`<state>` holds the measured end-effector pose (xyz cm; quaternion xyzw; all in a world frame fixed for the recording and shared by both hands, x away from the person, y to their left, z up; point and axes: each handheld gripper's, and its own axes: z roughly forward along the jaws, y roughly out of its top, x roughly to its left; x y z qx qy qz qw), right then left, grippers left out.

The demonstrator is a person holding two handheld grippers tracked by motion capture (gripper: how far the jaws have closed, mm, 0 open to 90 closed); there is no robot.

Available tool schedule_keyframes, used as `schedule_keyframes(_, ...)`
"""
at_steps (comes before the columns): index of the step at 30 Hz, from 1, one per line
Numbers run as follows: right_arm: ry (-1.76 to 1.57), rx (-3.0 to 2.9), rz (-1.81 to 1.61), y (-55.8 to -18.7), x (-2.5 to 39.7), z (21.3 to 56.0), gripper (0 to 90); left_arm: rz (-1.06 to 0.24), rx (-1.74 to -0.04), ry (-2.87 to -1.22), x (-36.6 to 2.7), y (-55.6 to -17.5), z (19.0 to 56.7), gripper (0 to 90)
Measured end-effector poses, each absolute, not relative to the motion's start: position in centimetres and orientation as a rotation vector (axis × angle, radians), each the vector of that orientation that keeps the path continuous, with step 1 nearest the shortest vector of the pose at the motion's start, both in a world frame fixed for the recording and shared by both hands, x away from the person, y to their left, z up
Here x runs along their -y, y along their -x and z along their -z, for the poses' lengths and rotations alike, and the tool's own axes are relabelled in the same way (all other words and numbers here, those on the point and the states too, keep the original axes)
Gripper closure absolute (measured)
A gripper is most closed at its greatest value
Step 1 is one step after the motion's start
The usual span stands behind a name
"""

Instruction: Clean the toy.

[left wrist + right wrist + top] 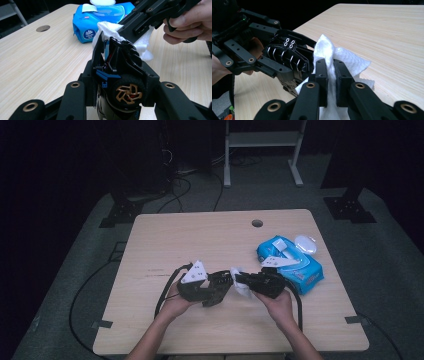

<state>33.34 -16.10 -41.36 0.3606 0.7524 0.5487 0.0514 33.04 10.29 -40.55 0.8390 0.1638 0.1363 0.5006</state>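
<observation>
A black toy car (120, 65) with blue trim and a gold-spoked wheel sits clamped between the jaws of my left gripper (120, 83), just above the table's middle (216, 290). My right gripper (331, 72) is shut on a crumpled white wet wipe (344, 58), which presses against the car's body (287, 60). In the high view the two grippers meet nose to nose, the right gripper (242, 281) holding the wipe (244, 291) against the car (220, 282).
A blue pack of wet wipes (292, 265) lies at the right of the wooden table (200, 235), its white lid (306, 243) flipped open. A cable hole (257, 223) sits near the far edge. Cables trail from both grippers toward the near edge.
</observation>
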Motion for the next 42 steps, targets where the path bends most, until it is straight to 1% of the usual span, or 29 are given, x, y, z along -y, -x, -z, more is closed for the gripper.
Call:
schedule_keyframes(6,-1.134,-2.278,-1.657,-33.6,17.0,41.8,82.3,-0.309,-0.414,-2.046,-10.1,-33.5,40.4,58.2)
schedule_keyframes(9,-1.148,-2.267,-1.655,-33.8,17.3,41.9,82.3,-0.318,-0.409,-2.069,-9.5,-34.0,40.2,58.2)
schedule_keyframes(22,-1.166,-2.253,-1.586,-33.8,19.6,41.8,82.3,-0.251,-0.406,-2.163,-6.9,-36.9,39.6,58.2)
schedule_keyframes(29,-1.182,-2.238,-1.569,-33.5,20.7,41.9,82.3,-0.241,-0.388,-2.219,-5.4,-37.5,39.4,58.1)
schedule_keyframes(35,-1.192,-2.229,-1.57,-33.6,21.0,42.0,82.3,-0.212,-0.4,-2.217,-4.5,-38.0,39.8,58.2)
schedule_keyframes(38,-1.196,-2.223,-1.564,-33.6,21.2,42.0,82.3,-0.234,-0.383,-2.279,-3.8,-38.2,40.5,58.1)
schedule_keyframes(42,-1.208,-2.216,-1.565,-33.6,21.5,42.1,82.3,-0.222,-0.386,-2.337,-3.3,-38.3,41.8,58.1)
